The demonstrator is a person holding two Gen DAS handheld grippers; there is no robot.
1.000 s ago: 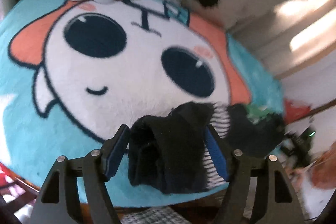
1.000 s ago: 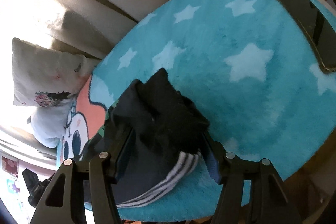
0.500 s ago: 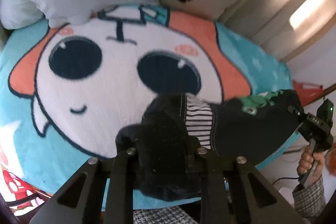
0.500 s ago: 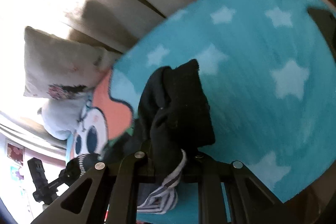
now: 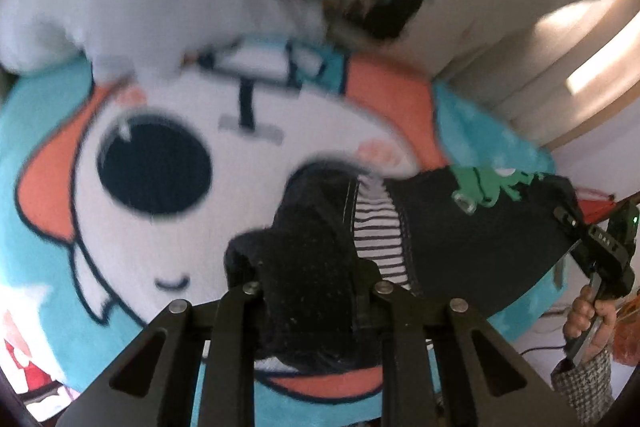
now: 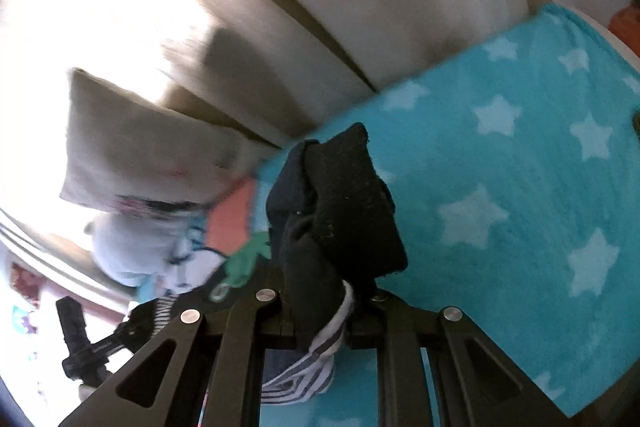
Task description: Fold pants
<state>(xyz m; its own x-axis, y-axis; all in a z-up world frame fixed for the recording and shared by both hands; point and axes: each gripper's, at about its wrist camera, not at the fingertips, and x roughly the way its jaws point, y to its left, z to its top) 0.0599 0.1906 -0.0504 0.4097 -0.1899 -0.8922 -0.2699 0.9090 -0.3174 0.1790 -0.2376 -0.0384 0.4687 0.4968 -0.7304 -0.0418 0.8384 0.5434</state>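
Pants [image 5: 472, 239], black with a striped lining and a green patch, hang stretched between our two grippers over the teal star blanket [image 6: 520, 211]. Our left gripper [image 5: 316, 291] is clenched on a thick bunch of black cloth at one end, above the cartoon face printed on the blanket's left part; its jaws have just been closing, and the cloth sits squeezed between them. Our right gripper [image 6: 324, 303] is clamped on the other end, over the starred stretch near the blanket's far edge, where the sofa back rises; those jaws too have just been closing on the fabric. We judge this as the lift that opens a fold: both ends are caught and the garment is raised off the plush. Next we need to carry both ends the same way, keep the cloth taut between us, and lay one half squarely over the other. No containers show in either view, only cushions at the blanket's far edge.
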